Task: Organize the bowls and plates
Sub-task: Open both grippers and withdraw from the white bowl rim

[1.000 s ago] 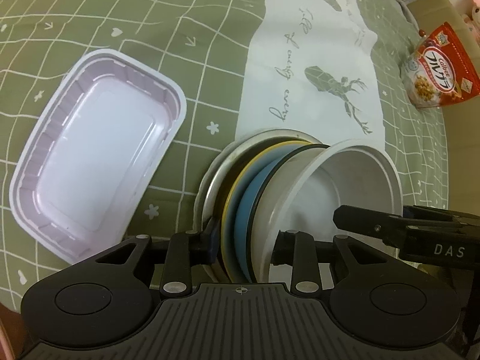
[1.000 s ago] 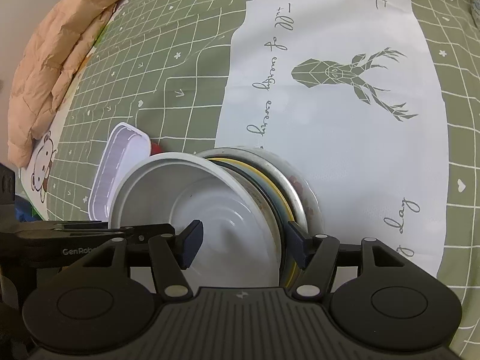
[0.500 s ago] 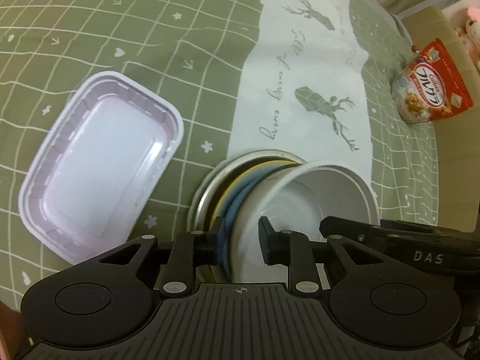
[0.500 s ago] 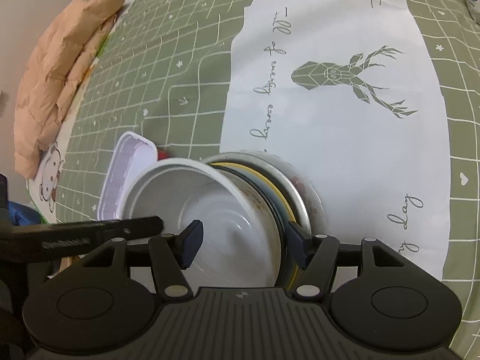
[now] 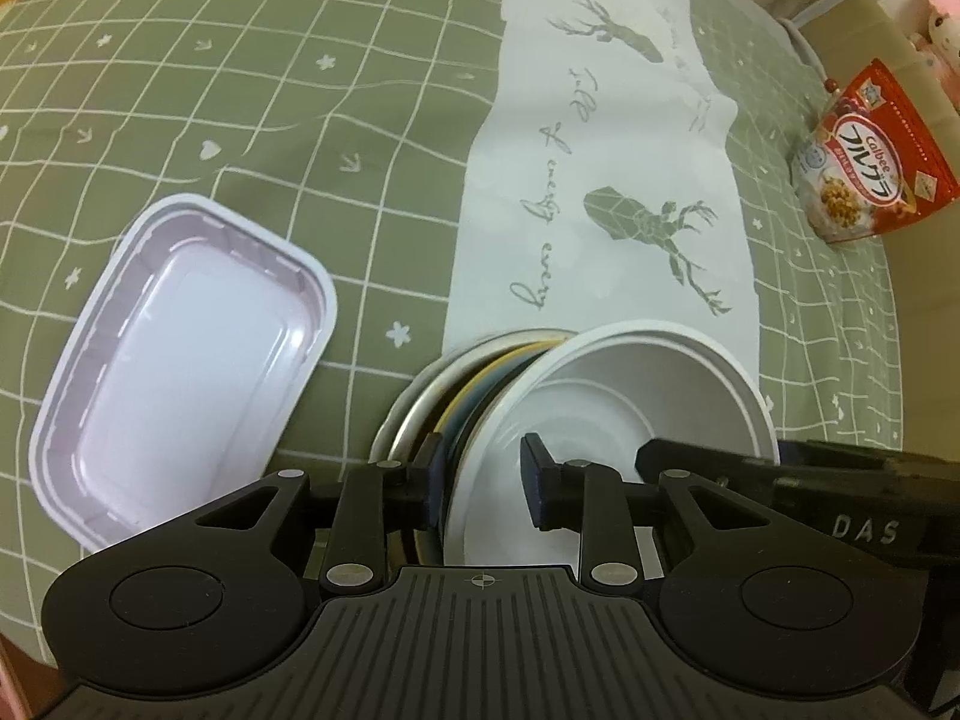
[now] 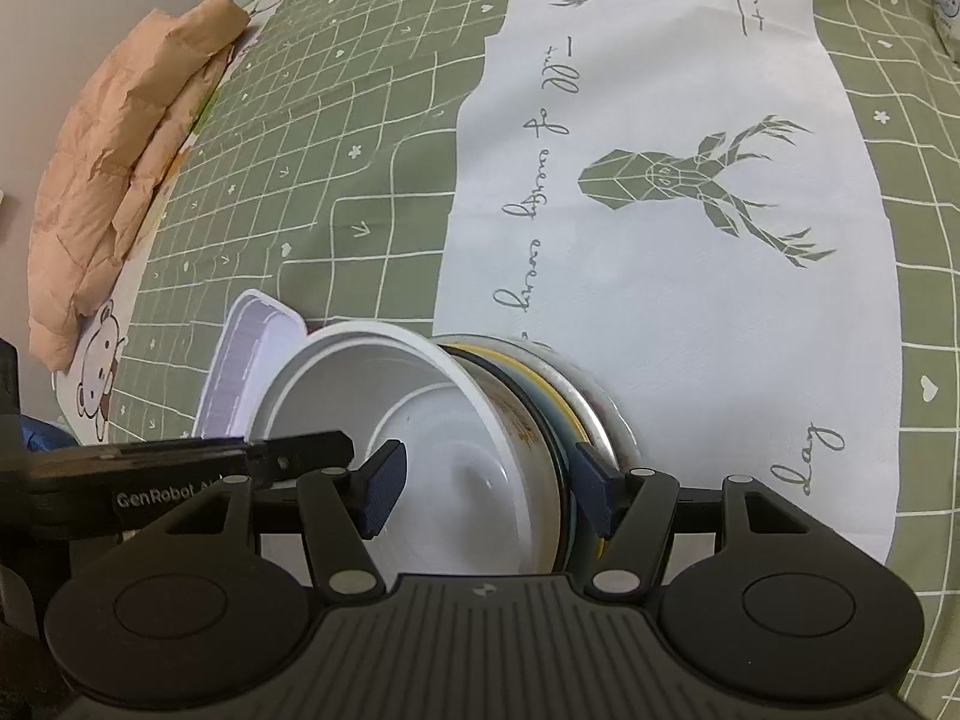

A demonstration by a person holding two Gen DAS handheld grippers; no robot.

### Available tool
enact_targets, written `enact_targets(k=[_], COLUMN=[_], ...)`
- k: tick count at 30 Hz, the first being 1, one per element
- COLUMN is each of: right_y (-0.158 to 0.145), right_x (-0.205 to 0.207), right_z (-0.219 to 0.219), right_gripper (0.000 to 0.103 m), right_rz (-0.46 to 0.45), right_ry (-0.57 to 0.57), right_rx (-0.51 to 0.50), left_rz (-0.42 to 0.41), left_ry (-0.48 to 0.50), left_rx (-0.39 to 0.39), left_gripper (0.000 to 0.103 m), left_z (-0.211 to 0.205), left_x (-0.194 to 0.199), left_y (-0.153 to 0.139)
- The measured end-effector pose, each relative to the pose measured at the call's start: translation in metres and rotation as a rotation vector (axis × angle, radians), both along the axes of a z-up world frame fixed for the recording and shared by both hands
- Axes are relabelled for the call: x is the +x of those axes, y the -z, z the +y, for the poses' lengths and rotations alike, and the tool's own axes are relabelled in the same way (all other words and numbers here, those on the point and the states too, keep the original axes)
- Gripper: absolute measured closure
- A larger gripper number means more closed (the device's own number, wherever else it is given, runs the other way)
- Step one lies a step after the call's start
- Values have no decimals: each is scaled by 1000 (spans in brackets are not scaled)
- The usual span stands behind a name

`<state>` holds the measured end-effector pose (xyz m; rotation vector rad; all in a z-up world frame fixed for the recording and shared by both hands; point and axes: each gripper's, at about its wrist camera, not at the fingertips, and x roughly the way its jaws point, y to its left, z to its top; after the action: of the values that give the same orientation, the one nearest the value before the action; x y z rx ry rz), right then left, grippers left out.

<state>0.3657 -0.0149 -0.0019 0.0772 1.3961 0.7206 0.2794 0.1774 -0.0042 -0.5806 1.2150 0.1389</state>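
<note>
**Both grippers at the tilted stack of dishes**

Since a second ago the left gripper (image 5: 483,489) has narrowed from spanning several plates to straddling only the white bowl's (image 5: 636,402) rim, and its jaws are now opening slightly; whether the pads press is hard to tell. The right gripper (image 6: 486,492) holds the bowl and plates (image 6: 570,402) together between its fingers. Both cameras hide the stack's base. Left of the left gripper lies a pale tray (image 5: 180,360); far right, a snack bag (image 5: 870,150), partly cut off.
</note>
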Motion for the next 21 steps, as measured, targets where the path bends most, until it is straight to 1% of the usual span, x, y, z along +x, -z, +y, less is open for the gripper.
enact_targets(k=[4, 8, 11, 13, 15, 18, 21], right_y=[-1, -10, -21, -29, -29, -24, -23], right_x=[-4, -9, -9, -9, -8, -5, -3], right_z=[-5, -9, -13, -13, -11, -10, -13], right_gripper=[42, 42, 43, 43, 43, 44, 45], right_rz=[5, -5, -3, -23, -45, -44, -49], right_ry=[3, 0, -3, -17, -22, -9, -2], right_rx=[-8, -15, 18, 31, 24, 14, -1], left_rz=[-8, -5, -16, -30, -42, -51, -41], left_ry=[-7, -26, -41, -44, -39, -29, -15], left_rx=[-8, -13, -29, -48, -37, -24, -15], left_gripper=[74, 75, 76, 75, 75, 75, 75], left_z=[0, 2, 2, 1, -1, -4, -5], left_x=[-3, -9, -14, -14, -12, -7, -2], left_y=[-3, -10, -18, -22, -24, -27, -26])
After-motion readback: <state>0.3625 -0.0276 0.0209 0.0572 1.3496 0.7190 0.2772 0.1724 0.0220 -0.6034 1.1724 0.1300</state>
